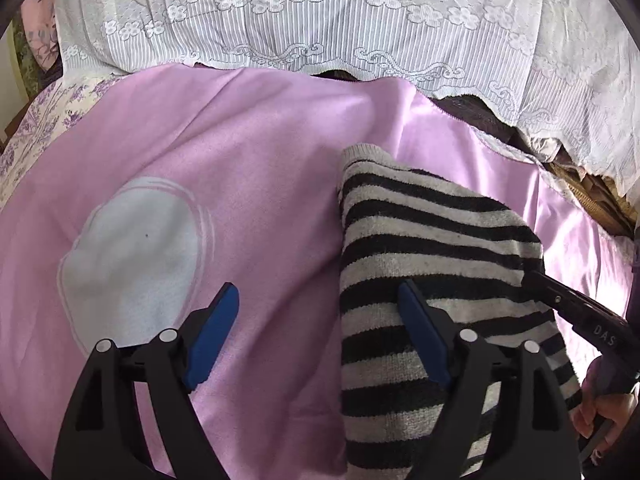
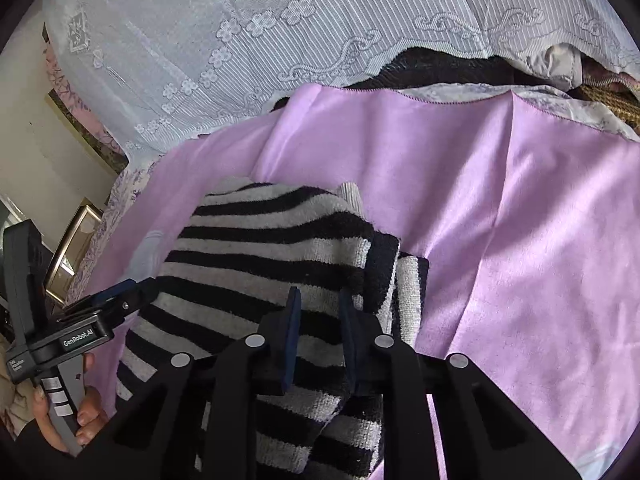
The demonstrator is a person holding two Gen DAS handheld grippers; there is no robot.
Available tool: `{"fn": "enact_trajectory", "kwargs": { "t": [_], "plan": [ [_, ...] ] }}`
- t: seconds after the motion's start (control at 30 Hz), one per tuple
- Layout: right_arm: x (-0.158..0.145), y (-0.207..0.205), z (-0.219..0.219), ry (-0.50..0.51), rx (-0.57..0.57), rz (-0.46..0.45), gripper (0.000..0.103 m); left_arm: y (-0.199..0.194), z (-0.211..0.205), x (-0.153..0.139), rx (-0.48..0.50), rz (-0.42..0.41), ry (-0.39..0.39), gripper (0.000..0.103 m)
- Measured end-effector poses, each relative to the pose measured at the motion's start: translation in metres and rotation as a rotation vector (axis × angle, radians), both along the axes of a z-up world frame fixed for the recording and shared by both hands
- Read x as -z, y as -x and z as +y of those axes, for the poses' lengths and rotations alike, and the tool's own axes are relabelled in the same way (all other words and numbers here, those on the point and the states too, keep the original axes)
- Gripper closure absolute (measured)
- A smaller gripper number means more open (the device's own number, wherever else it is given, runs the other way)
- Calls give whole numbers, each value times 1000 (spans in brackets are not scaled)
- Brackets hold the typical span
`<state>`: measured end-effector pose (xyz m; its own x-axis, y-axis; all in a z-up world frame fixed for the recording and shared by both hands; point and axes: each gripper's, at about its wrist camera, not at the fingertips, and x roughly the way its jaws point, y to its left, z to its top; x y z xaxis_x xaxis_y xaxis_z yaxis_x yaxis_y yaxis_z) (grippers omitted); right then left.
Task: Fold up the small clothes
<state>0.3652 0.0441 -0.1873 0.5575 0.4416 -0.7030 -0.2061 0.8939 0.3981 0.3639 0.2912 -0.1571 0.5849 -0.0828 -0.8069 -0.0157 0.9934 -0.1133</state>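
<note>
Two grippers work one striped garment [image 2: 264, 256], which lies folded on the pink sheet [image 2: 520, 240]. The right gripper [image 2: 318, 332] has its jaws drawn close together, clamped on a raised fold of the garment near its right edge. The left gripper [image 1: 316, 328] stands with jaws wide apart, one pad over the garment's left part, the other over bare sheet beside it, gripping nothing.

This looks like mid-fold: the right side is pinched and ready to be carried across or pulled flat. The next move likely calls for the left jaws to close on the garment's left edge or pin it down, so the layers do not slide.

Left of the garment the sheet is bare, save a pale patch [image 1: 132, 248]. Beyond the garment, the lace cover [image 1: 320, 20] rises well apart. Right of it, sheet lies open.
</note>
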Motion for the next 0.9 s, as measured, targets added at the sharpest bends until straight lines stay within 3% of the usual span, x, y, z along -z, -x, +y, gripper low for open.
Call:
{"fn": "enact_trajectory", "kwargs": {
  "t": [0.3,0.43,0.6,0.73,0.9],
  "plan": [
    [15,1,-4,-24,-3,4,89,0,0,19,-33,4,18,18],
    [1,10,-4,-22,2,1,85,9,1,3,-29,-4,32,23],
    [-21,44,7,20,-58,-74,84,39,-6,-13,2,-35,19,23],
    [-21,70,15,67,-74,-105,79,55,-15,-4,29,-15,6,23],
    [0,76,12,74,-57,-58,78,61,-15,16,5,11,20,15]
  ]
}}
